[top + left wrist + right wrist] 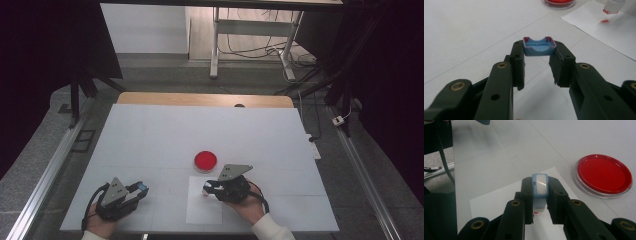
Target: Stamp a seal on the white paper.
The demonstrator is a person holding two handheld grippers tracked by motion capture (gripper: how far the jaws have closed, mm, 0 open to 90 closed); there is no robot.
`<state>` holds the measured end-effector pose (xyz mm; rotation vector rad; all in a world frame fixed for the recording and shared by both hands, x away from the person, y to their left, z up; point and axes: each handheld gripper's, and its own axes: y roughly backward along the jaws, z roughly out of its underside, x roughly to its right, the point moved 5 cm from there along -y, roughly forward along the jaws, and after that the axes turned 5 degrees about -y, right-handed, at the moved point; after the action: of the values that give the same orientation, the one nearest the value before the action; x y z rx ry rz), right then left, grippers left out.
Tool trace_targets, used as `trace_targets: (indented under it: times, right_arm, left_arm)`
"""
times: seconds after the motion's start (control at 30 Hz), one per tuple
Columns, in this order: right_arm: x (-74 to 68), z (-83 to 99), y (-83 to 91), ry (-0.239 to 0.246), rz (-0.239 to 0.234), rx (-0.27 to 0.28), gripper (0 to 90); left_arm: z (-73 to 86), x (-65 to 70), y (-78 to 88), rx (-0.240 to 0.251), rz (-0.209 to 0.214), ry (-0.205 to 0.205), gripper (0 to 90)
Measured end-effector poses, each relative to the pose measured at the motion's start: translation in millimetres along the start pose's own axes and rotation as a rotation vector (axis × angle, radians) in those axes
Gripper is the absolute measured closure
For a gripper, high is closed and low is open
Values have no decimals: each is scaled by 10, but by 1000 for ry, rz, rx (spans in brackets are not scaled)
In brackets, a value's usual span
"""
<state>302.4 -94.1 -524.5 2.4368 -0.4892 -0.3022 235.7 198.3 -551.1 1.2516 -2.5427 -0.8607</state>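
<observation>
**Two small grips, and little margin on either**

While both grippers hover low over the white counter, each already has its fingers clamped on something small, so the trouble to expect is a slip or a spill.

The left gripper pinches a blue cap with red-stained edges by its two ends only, right at the fingertips, hollow side up. With so little of the cap inside the pads, a slight twist of the wrist could, I judge, flick it out onto the counter, where it may roll toward the near edge at 6 o'clock in the high view.

The right gripper holds a small white bottle with a pale blue collar upright between its fingers, above a white paper sheet. In the left gripper view the bottle shows a red label and a small red-marked tag lies on the sheet beneath it. If the bottle is open, tilting it or squeezing harder could let liquid drip onto the paper; I cannot tell whether any liquid is inside.

A red Petri dish sits just beyond the sheet, at about 11 o'clock from the right gripper in the high view. A careless forward sweep of that hand could knock its clear rim and shift it.

Bringing cap and bottle together also risks misalignment: the cap is held wide and shallow, so pushing it on crooked may pry it from the left fingers.
</observation>
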Motion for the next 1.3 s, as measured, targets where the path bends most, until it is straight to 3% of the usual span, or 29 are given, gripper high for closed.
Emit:
trace_targets:
  times: [0.23,0.4,0.9,1.3]
  right_arm:
    - [14,2,32,-16,32,25,758]
    - [50,1,101,-54,41,77,758]
    - [293,-18,490,-150,110,222,758]
    - [398,-18,621,-182,137,265,758]
  left_arm:
    - [5,-7,0,-2,-1,2,655]
    - [5,-7,-1,-2,-1,2,655]
    - [1,-5,-21,-5,-2,1,655]
    - [4,-4,-33,-8,3,3,655]
